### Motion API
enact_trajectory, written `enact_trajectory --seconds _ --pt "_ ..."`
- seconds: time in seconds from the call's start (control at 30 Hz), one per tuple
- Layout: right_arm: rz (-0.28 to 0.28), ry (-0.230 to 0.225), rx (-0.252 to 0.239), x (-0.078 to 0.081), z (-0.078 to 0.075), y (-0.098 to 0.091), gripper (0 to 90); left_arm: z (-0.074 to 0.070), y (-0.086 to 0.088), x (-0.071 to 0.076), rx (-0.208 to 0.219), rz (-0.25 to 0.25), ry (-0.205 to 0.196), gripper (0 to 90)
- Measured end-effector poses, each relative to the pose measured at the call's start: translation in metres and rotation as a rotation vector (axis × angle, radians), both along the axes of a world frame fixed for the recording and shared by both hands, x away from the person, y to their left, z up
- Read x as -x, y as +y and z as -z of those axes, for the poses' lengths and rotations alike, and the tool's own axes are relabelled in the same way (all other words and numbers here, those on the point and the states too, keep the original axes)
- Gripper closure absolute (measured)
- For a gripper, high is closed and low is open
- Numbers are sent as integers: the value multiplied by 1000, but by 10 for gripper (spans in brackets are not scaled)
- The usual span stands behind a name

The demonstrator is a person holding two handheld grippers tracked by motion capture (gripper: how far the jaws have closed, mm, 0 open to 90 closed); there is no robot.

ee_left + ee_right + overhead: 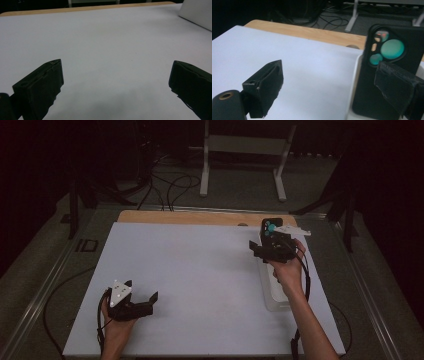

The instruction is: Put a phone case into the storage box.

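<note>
A black phone case is standing in the white tray; both the right gripper and the left gripper are gaping wide, holding nothing.

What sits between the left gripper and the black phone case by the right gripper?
Nothing: in the high view, bare white tabletop separates the left gripper from the phone case.

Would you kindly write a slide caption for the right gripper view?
Open right gripper beside a black phone case with teal camera cutouts, standing in a white tray on the white table.
</note>
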State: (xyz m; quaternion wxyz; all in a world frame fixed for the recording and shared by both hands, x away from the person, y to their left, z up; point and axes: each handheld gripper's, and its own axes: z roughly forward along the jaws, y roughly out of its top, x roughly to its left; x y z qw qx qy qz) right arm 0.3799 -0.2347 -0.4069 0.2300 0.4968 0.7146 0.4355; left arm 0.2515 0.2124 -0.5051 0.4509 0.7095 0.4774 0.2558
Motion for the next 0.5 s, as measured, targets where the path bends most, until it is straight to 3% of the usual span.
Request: enact_trajectory --seconds 0.13,0.27,0.5 --pt "-43 -14 -3 17 -1 3 84 0 -1 0 -1 15 6 0" --pt "-80 -21 -36 35 2 6 85 -1 0 0 9 20 6 0" --pt "-133 -49 -25 66 13 11 96 -4 1 1 21 24 -2 0"
